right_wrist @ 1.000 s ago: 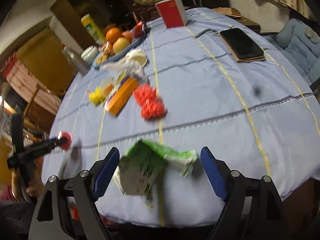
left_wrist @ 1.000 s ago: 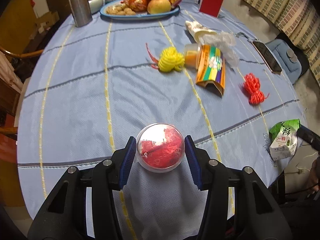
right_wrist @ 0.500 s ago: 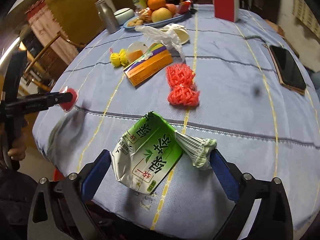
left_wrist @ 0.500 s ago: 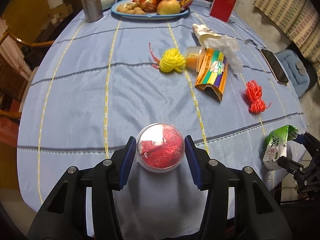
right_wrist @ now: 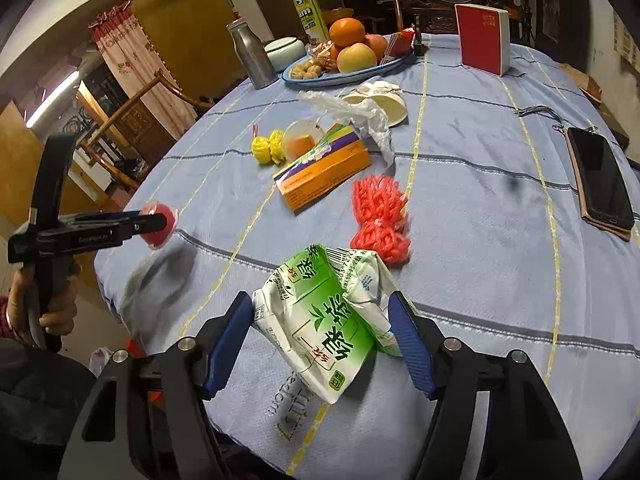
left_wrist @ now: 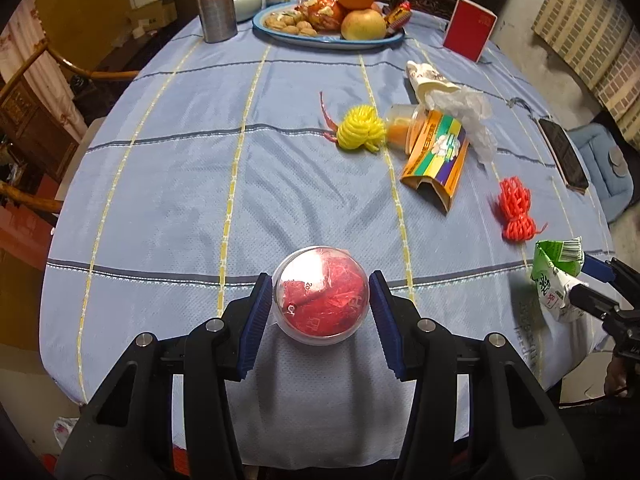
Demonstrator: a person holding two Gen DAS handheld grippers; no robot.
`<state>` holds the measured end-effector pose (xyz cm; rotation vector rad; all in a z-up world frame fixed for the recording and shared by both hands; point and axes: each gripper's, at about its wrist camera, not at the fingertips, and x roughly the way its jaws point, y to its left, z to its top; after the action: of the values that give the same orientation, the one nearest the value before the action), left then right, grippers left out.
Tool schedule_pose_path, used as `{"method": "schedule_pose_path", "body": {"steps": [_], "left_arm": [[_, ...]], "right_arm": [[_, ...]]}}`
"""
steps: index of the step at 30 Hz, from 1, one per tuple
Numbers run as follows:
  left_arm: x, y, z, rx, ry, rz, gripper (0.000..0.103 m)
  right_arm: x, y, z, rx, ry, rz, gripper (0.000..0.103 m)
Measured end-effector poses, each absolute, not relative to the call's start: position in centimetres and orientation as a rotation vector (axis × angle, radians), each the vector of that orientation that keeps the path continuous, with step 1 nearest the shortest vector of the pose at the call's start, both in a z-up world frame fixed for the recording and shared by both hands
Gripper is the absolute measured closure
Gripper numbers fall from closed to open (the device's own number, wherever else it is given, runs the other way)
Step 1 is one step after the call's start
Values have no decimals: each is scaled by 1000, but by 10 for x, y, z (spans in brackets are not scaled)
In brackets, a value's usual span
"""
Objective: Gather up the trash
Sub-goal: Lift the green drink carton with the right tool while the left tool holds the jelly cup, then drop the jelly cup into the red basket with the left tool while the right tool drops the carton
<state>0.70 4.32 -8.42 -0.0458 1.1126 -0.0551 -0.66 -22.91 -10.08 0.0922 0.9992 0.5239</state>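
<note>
Green and crumpled, the tea carton [right_wrist: 328, 320] sits at the near edge of the tablecloth [right_wrist: 480, 208], and it is the landmark for the rest. The right gripper [right_wrist: 322, 338] has just been closing; its blue pads now touch the carton's two sides, probably to lift it as trash. To the carton's left, off the table edge, the left gripper [left_wrist: 320, 308] is clamped on a clear cup [left_wrist: 320, 294] stuffed with red wrapper, held clear of the cloth so it can likely be carried away. Just beyond the carton lies a red net [right_wrist: 378, 216]. Farther back are an orange box [right_wrist: 324, 172], a yellow net [right_wrist: 268, 148] and a plastic bag [right_wrist: 352, 114], bunched together. Right of the carton, well apart, a phone [right_wrist: 600, 180] rests, seemingly not trash. Farthest is a fruit plate [right_wrist: 344, 74].
</note>
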Motion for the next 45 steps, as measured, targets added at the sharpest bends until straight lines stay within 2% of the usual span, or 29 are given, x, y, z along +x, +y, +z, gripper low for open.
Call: {"method": "schedule_pose_path", "body": {"steps": [4, 8, 14, 17, 21, 22, 24, 25, 26, 27, 29, 30, 31, 32, 33, 37, 42, 45], "left_arm": [[8, 37, -80, -53, 1096, -48, 53], [10, 30, -80, -65, 1091, -45, 53], [5, 23, -78, -57, 1086, -24, 53], [0, 25, -77, -62, 1085, 0, 53], [-8, 32, -75, -75, 1083, 41, 53], [-10, 33, -74, -79, 1083, 51, 53], [-15, 37, -73, -90, 1082, 78, 53], [-17, 38, -72, -96, 1082, 86, 53], [-19, 41, -72, -106, 1083, 99, 53], [-22, 43, -72, -120, 1083, 112, 53], [-26, 47, -73, -140, 1084, 129, 53], [-28, 49, -74, -151, 1086, 137, 53], [-29, 50, -75, -159, 1087, 143, 53], [-30, 51, -76, -167, 1089, 150, 53], [-31, 51, -77, -173, 1091, 154, 53], [-29, 51, -77, -186, 1087, 152, 53], [-27, 48, -69, -156, 1064, 139, 53], [-29, 51, -69, -149, 1068, 142, 53]], "right_arm": [[-3, -240, -88, 105, 964, 529, 35], [2, -249, -100, 74, 1006, 501, 34], [7, -264, -116, 129, 1029, 508, 23], [13, -267, -120, 156, 1022, 519, 24], [17, -267, -117, 187, 1007, 557, 45], [18, -267, -115, 185, 1000, 558, 46], [19, -272, -108, 194, 976, 562, 70], [22, -275, -104, 221, 981, 583, 94], [25, -276, -104, 234, 994, 585, 101], [29, -279, -104, 240, 1004, 578, 101], [33, -281, -109, 205, 1023, 557, 98], [32, -283, -112, 189, 1028, 543, 93], [31, -285, -114, 181, 1038, 533, 81], [29, -289, -116, 182, 1045, 515, 43], [26, -293, -115, 190, 1027, 493, 22], [16, -298, -110, 170, 979, 529, 18], [18, -286, -115, 128, 985, 553, 7], [25, -279, -123, 102, 999, 520, 7]]}}
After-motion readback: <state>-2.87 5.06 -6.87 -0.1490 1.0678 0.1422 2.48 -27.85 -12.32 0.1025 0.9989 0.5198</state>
